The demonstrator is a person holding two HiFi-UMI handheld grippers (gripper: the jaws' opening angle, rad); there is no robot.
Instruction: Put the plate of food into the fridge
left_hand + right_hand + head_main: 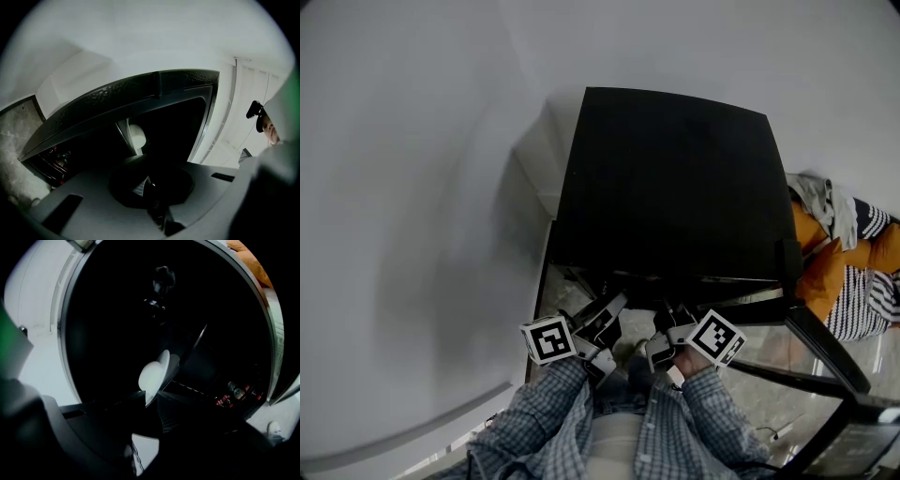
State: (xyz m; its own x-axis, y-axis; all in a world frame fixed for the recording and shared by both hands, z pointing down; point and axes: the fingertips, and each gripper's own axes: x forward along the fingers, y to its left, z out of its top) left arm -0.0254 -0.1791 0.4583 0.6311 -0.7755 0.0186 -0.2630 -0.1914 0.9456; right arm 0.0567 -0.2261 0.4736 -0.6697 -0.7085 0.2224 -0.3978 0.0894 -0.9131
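Fridge: a black fridge (675, 187) fills the middle of the head view, seen from above against a pale wall (412, 187). Its door (825, 352) stands open toward the lower right of the frame.
Plate: the white plate (152, 378) sits in the middle of the right gripper view, nearly edge-on against the fridge's dark inside. A second pale rounded shape (169, 363) lies just behind it. What food it carries is too dim to tell. In the head view the fridge top hides it.
Right gripper: the right gripper (149, 400) reaches into the fridge opening. Its jaws stand a little apart with the plate's near rim between their tips. The rim lies against the jaw at picture left, and a thin dark gap separates it from the other jaw.
Left gripper: the left gripper (152, 190) points at the same opening from the other side. Its jaws are drawn close together around a dark round shape (150, 180) that is too shadowed to name, so I cannot tell whether they grip anything. A white rounded piece (137, 136) shows just beyond the tips.
Rack: small red and dark items (234, 394) sit at the lower right of the right gripper view.
Person: checked sleeves (553, 412) enter from the bottom of the head view. The marker cubes (548, 339) (718, 337) are just below the fridge's front edge.
Cloth: orange and striped cloth (844, 262) lies at the right edge.
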